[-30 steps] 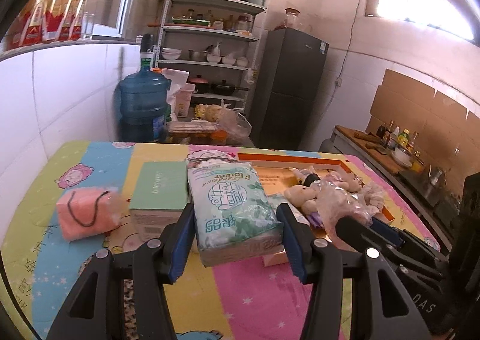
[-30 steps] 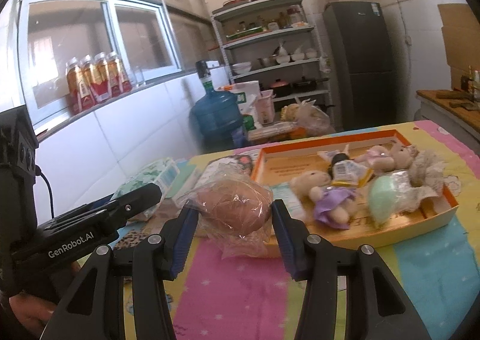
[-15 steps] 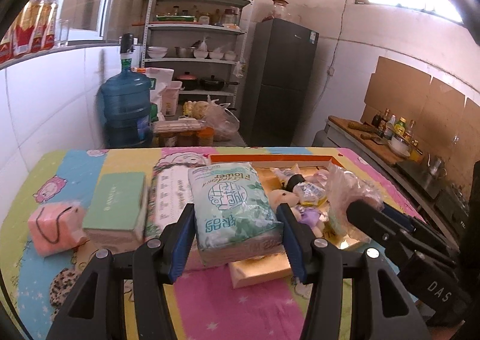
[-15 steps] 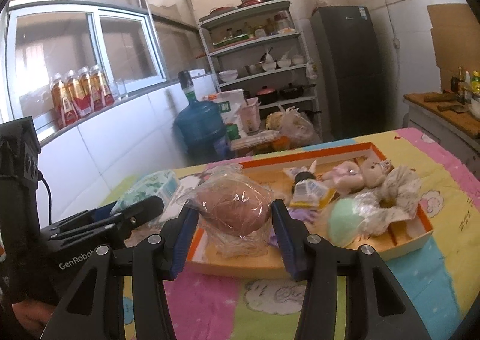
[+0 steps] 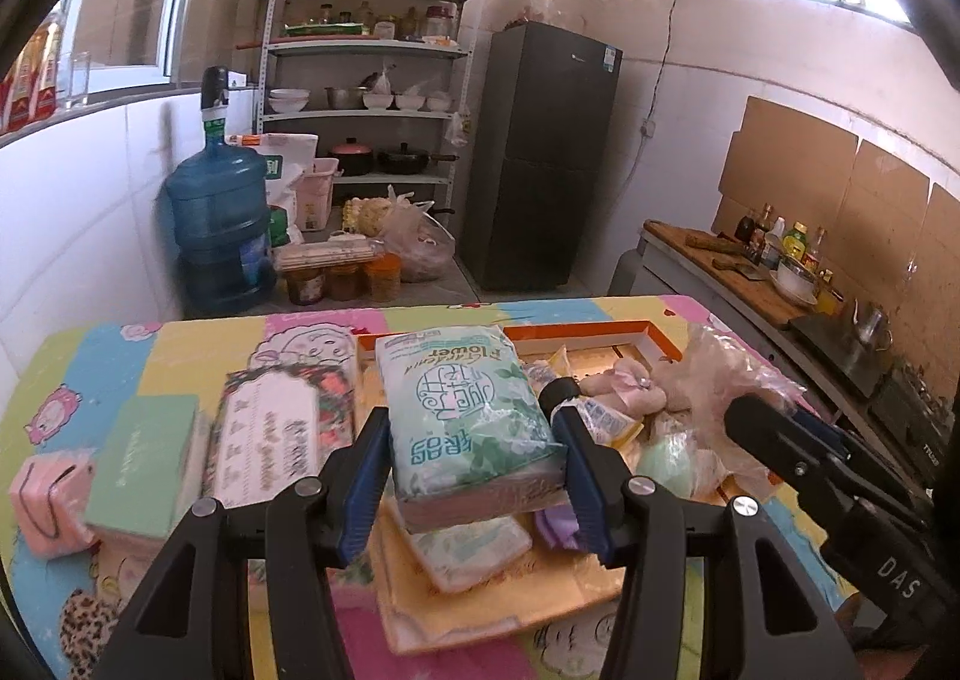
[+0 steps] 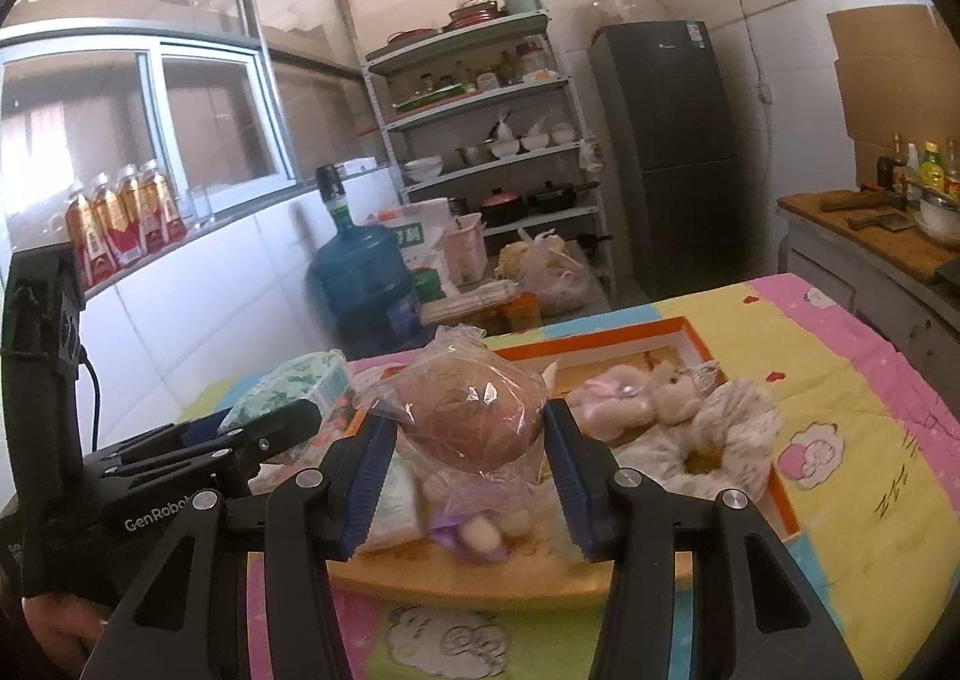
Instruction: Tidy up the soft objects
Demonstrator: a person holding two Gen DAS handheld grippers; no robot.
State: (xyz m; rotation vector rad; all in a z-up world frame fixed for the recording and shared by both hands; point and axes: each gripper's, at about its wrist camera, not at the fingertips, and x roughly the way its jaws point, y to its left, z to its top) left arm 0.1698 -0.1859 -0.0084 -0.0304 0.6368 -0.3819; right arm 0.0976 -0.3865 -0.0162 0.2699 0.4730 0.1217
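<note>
The left gripper (image 5: 471, 476) is clamped on a green-and-white tissue pack (image 5: 465, 410), its blue pads pressed against the pack's two long sides. The pack hangs above the near left part of an orange-rimmed tray (image 5: 636, 335) that sits on the surface (image 5: 180, 338), which is covered by a pastel cartoon-print cloth. Below the held pack, inside the tray, lies another pale tissue pack (image 5: 474, 545).

The right gripper (image 6: 468, 476) is closed on a brown plush ball in clear plastic wrap (image 6: 474, 416), the pads squeezing it from both sides. It hangs over the near edge of the same tray (image 6: 690, 335), above a small doll in a purple dress (image 6: 474, 533) that is partly blurred.

Farther back in the tray lie a pink plush toy (image 6: 612, 398) and, touching its right side, a pale fluffy toy (image 6: 714, 428). In the left wrist view, a round mint-green item in plastic (image 5: 666, 455) lies in the tray to the right of the held pack.

Toward the left edge of the surface, outside the tray, three things lie in a row: a floral tissue pack with a white label (image 5: 270, 440) just beside the tray, a mint-green box (image 5: 147, 464) next to it, and a pink pouch with a black cord (image 5: 51, 491) nearest the edge.

In the right wrist view a hand (image 6: 54, 629) grips the left gripper's handle at the lower left.
</note>
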